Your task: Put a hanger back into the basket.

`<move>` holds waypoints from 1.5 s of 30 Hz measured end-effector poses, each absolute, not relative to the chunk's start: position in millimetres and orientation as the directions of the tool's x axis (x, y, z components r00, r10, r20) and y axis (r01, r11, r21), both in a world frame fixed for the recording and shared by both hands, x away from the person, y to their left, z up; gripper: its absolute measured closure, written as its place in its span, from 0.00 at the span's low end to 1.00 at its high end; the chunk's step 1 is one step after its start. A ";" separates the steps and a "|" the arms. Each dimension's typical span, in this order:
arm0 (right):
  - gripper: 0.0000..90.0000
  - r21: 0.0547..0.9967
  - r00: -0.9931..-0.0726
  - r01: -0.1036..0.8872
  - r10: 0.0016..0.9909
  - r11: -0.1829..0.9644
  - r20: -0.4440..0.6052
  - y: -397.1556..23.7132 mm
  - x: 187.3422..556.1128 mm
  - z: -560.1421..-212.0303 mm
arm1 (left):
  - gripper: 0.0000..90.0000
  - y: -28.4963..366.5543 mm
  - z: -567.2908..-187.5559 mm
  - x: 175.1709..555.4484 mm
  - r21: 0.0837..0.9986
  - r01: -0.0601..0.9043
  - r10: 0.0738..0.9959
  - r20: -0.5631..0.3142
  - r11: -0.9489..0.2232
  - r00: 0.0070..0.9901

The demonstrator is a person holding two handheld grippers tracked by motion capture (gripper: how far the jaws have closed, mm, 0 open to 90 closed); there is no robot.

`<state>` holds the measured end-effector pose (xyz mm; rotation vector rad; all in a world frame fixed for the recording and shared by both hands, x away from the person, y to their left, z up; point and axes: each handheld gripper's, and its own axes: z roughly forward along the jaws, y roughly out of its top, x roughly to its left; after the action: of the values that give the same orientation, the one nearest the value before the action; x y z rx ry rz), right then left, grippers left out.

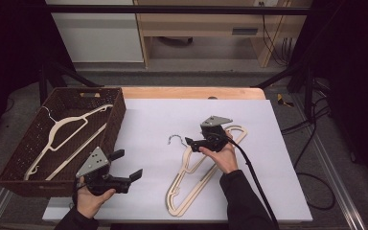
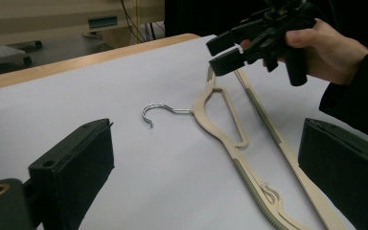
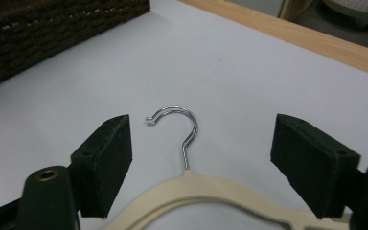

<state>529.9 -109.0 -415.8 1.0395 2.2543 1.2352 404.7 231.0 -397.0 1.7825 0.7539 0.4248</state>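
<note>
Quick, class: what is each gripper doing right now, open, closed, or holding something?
Left gripper: open, holding nothing.
Right gripper: open, fingers either side of the cream hanger near its metal hook, not gripping it.

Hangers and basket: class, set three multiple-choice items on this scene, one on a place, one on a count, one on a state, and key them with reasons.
1. Where does the metal hook of the cream hanger on the white sheet lie?
A. In front of the right tongs
B. Inside the basket
C. On the floor

2. How many cream hangers lie in the brown basket?
A. None
B. One
C. Three

3. How do the right tongs stand?
A. Shut on the hook
B. Open over the hanger's neck
C. Clamped on the basket

Key: 1 A, the right gripper view shows the hook ahead, between the two jaws. 2 B, the high view shows a single hanger in the basket. 3 B, the jaws stand apart on either side of the neck, pressing nothing.
</note>
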 end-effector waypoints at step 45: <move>0.99 0.687 -0.747 0.513 0.662 0.515 0.062 -75.9 574.5 -474.7 | 0.05 233.2 -401.7 409.2 0.933 0.298 0.666 -0.092 -0.203 0.740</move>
<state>574.5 -75.9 -474.7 1.0027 2.5475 1.0511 409.2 233.2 -401.7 1.7954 0.7555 0.4003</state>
